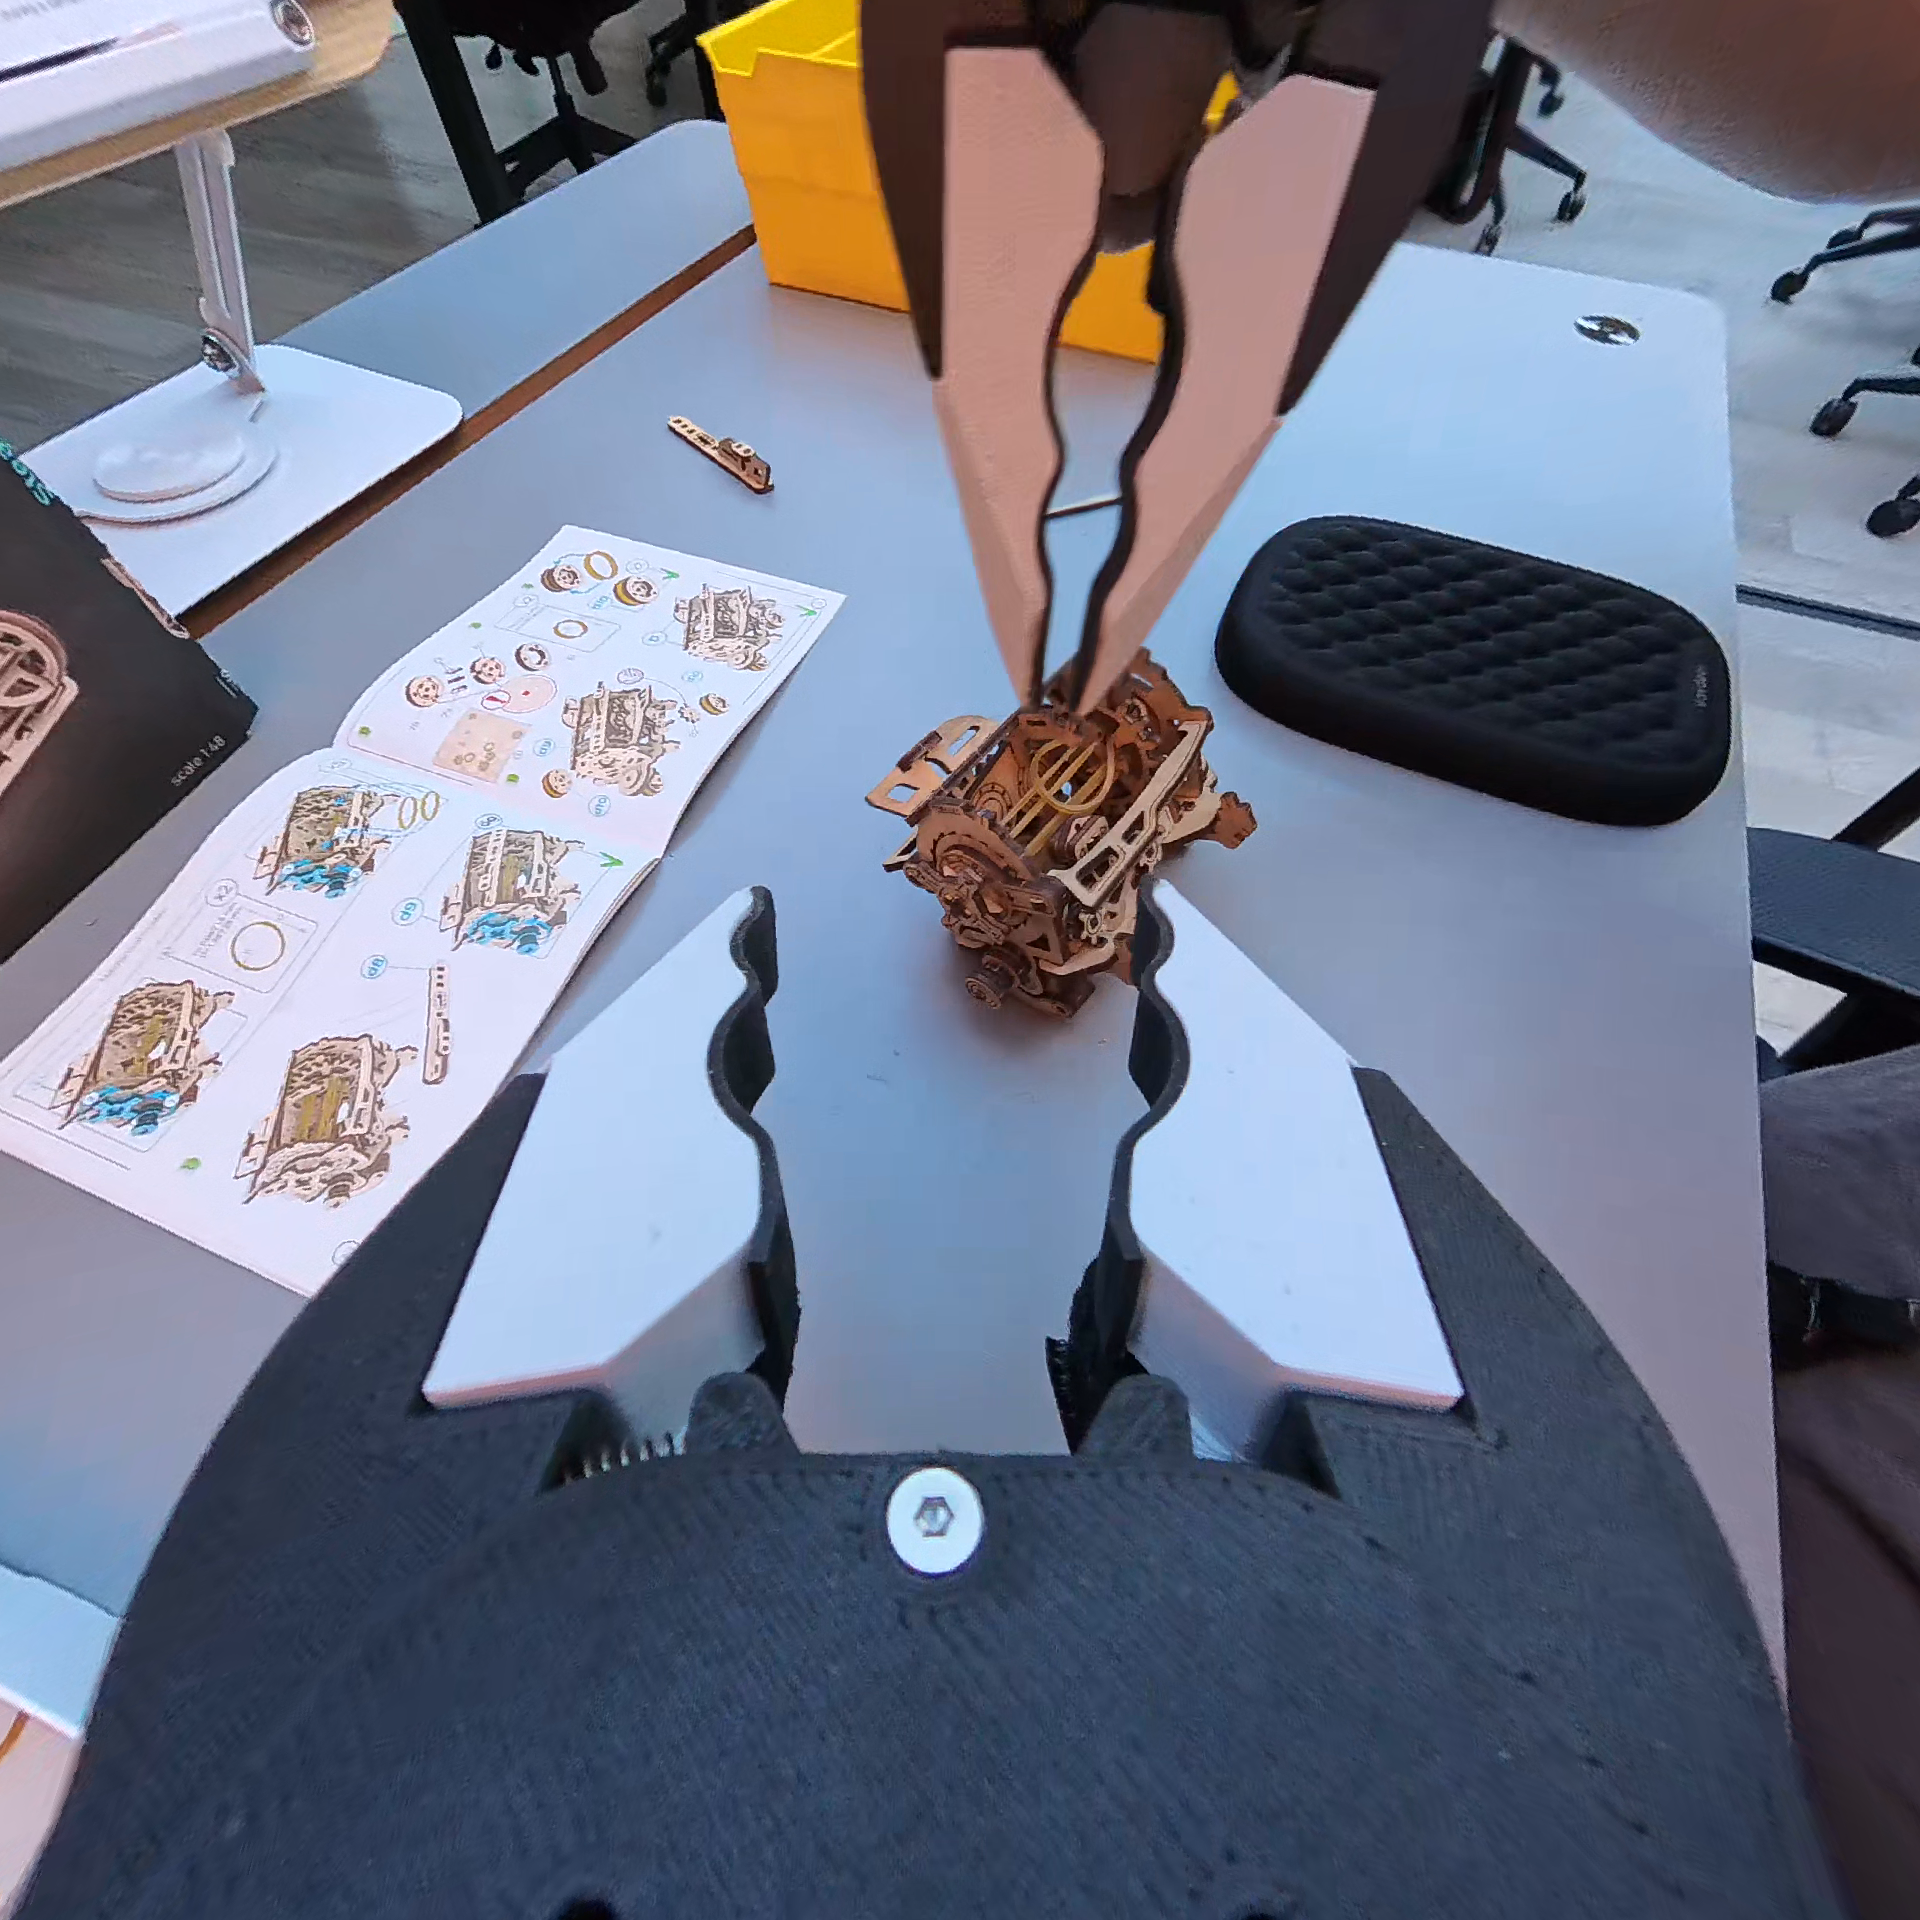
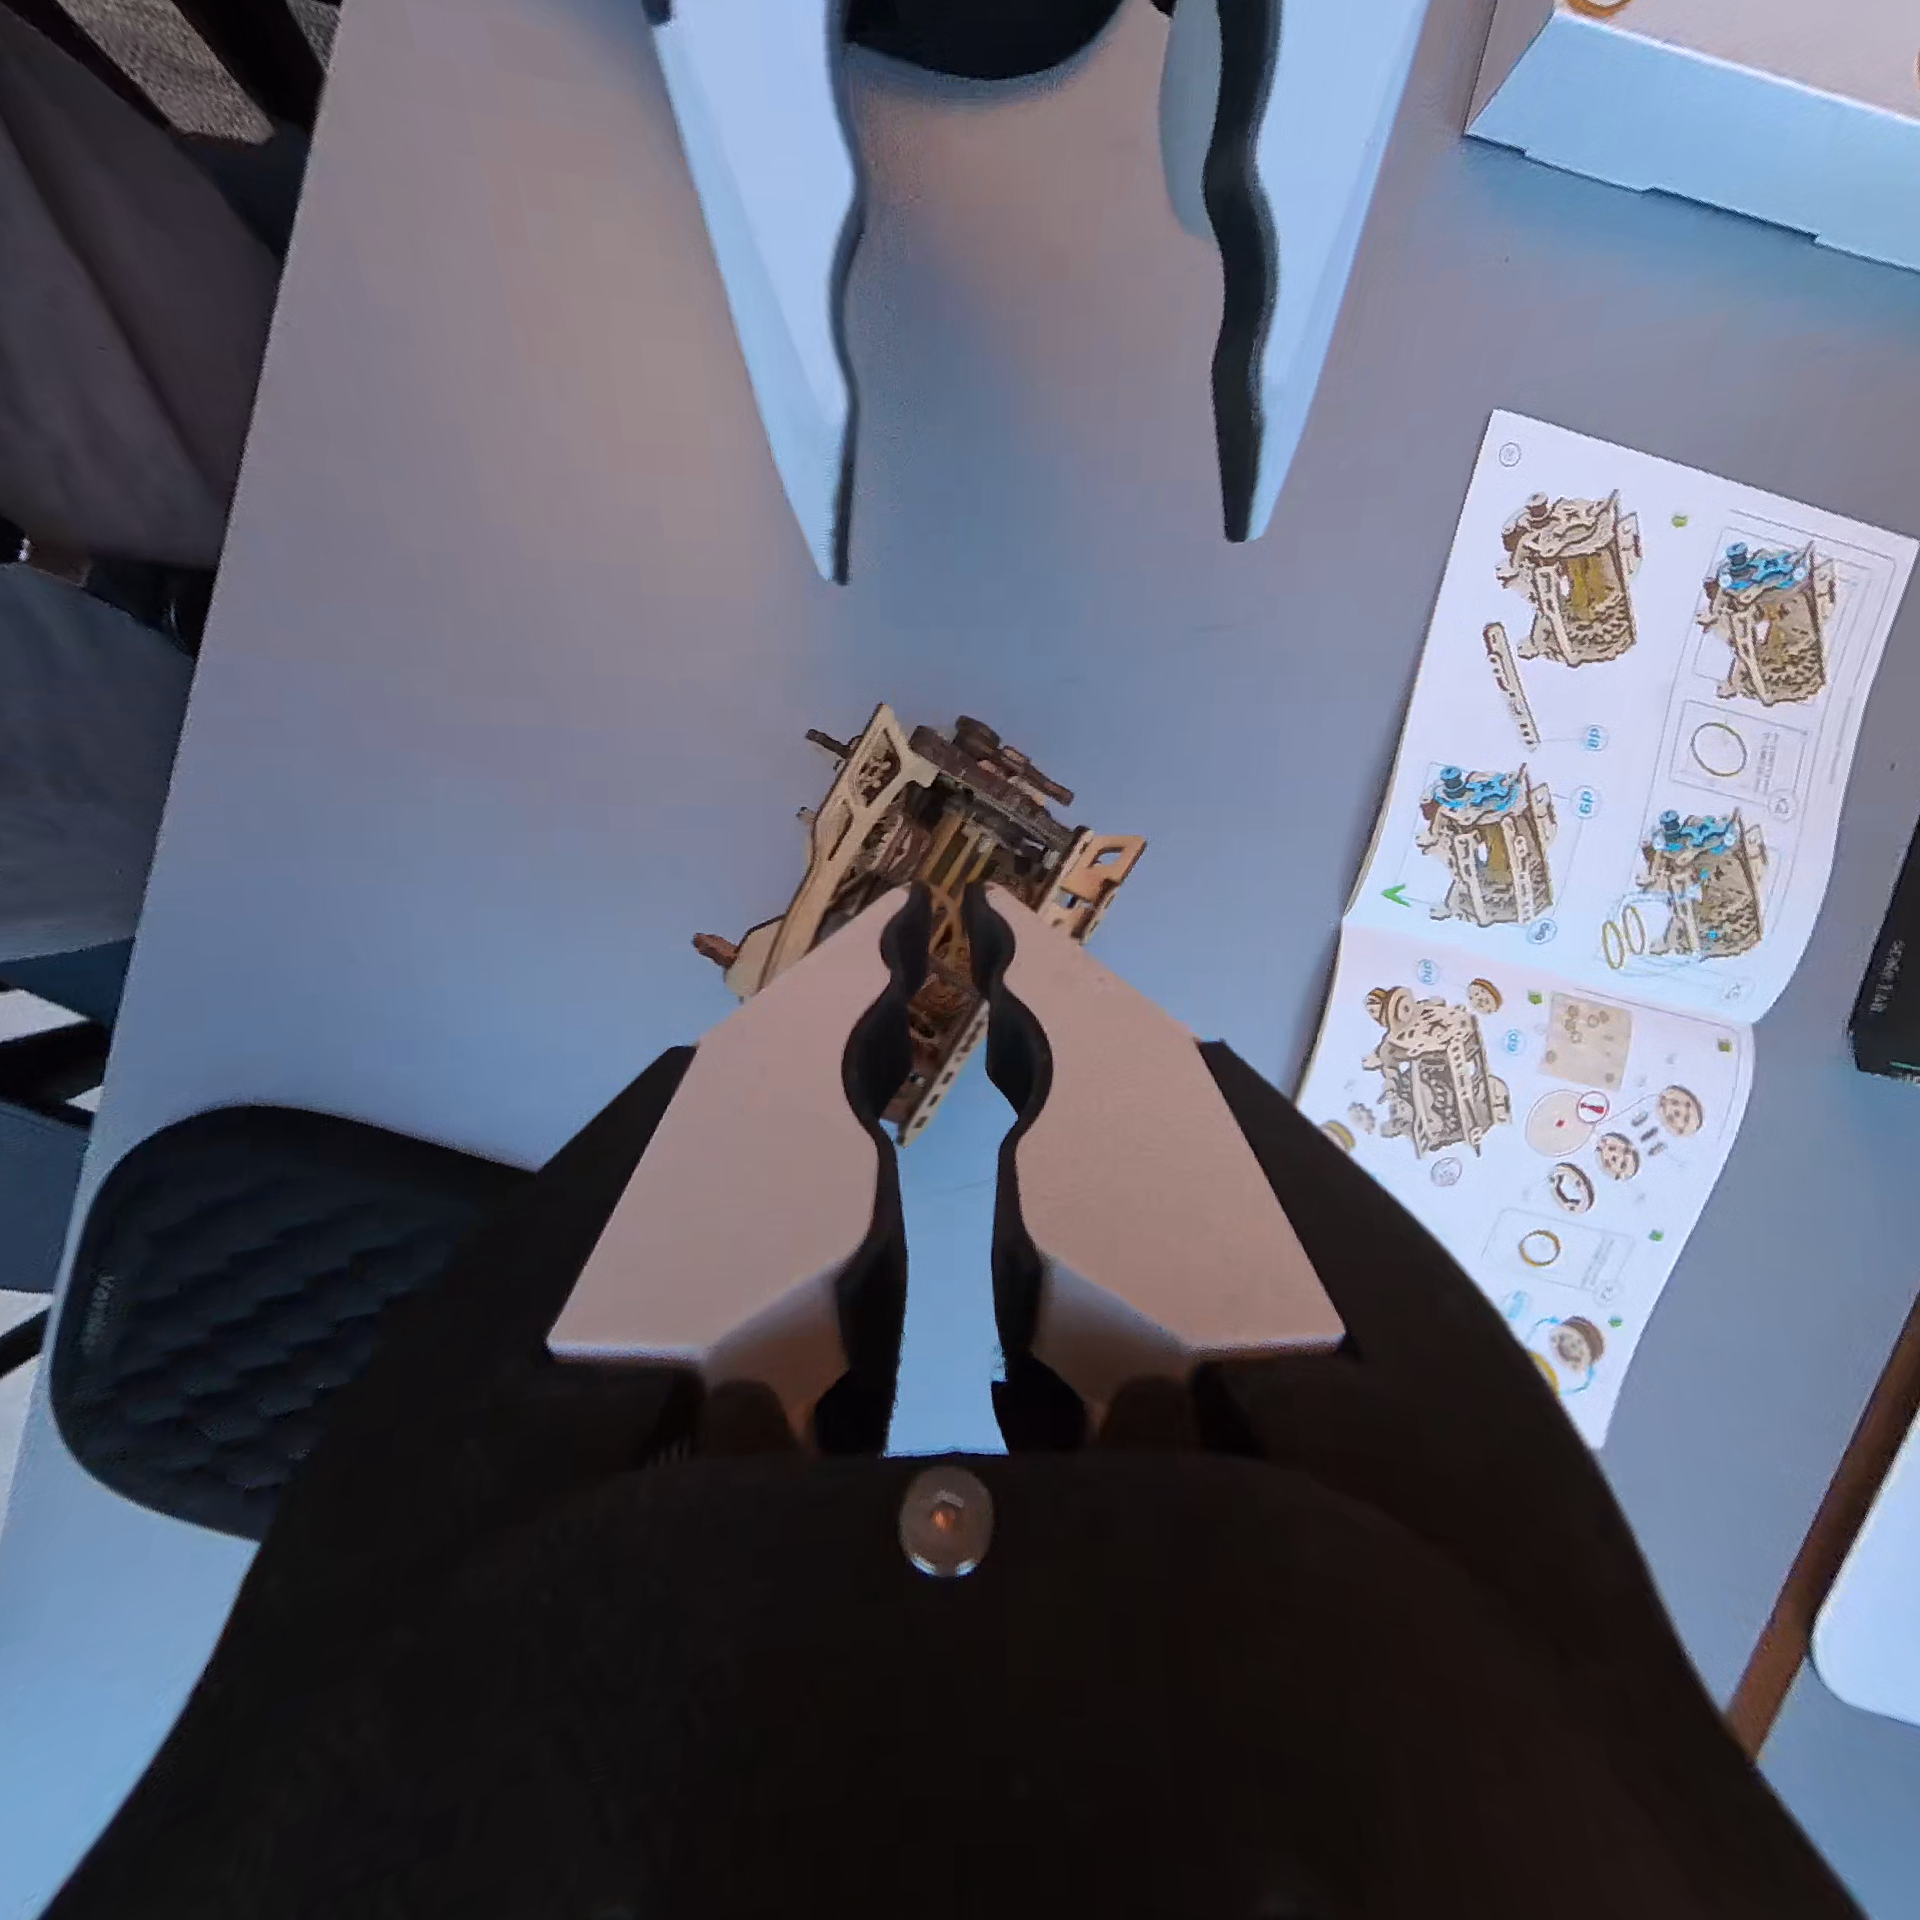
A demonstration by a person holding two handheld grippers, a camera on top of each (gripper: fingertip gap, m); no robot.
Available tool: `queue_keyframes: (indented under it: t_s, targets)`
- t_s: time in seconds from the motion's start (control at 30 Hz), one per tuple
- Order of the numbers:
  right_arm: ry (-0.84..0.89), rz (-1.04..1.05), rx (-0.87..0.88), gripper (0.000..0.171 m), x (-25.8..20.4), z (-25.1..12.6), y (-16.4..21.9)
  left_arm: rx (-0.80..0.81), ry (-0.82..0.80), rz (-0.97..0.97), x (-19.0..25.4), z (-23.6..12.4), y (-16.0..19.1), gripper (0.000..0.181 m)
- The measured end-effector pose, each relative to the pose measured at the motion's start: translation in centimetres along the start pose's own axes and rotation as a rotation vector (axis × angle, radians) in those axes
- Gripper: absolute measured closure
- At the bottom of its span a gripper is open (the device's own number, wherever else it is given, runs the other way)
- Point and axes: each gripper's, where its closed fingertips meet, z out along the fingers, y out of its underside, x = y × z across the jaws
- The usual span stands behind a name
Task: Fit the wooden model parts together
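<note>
The partly built wooden model [image 1: 1049, 842] stands tilted on the grey table [image 1: 1455, 1039]. My right gripper [image 1: 1055, 704] comes down from above, its jaws nearly shut, and pinches the model's top rear edge. In the right wrist view its tips [image 2: 940, 899] close on the model [image 2: 914, 821] over the yellow rubber bands inside. My left gripper [image 1: 956, 914] is open and empty, just in front of the model, with its right fingertip close to the model's side. It also shows in the right wrist view [image 2: 1039, 551]. A loose wooden strip [image 1: 722, 452] lies farther back.
An open instruction booklet [image 1: 416, 883] lies left of the model and also shows in the right wrist view [image 2: 1610, 831]. A black wrist rest [image 1: 1475, 665] lies to the right. A yellow bin [image 1: 821, 156] stands behind. A black box [image 1: 62, 707] and a white stand [image 1: 239, 436] are at left. One gripper's finger ends stand about 6 centimetres off the other's.
</note>
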Motion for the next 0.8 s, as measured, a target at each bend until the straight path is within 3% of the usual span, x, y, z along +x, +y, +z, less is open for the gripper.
queue_keyframes:
  t_s: [0.17,0.5,0.8]
  targets:
    - [-0.212,-0.029,-0.071,0.168,-0.5,1.3,0.8,0.015,-0.002,-0.022,0.1,-0.4,-0.2,0.115]
    - [-0.433,-0.061,-0.137,0.164,-0.3,2.4,1.7,0.033,0.007,-0.035,1.1,-0.3,-0.6,0.116]
    - [-0.517,-0.145,-0.133,0.167,-0.4,2.8,1.4,0.031,-0.017,-0.052,1.2,-0.4,-0.5,0.117]
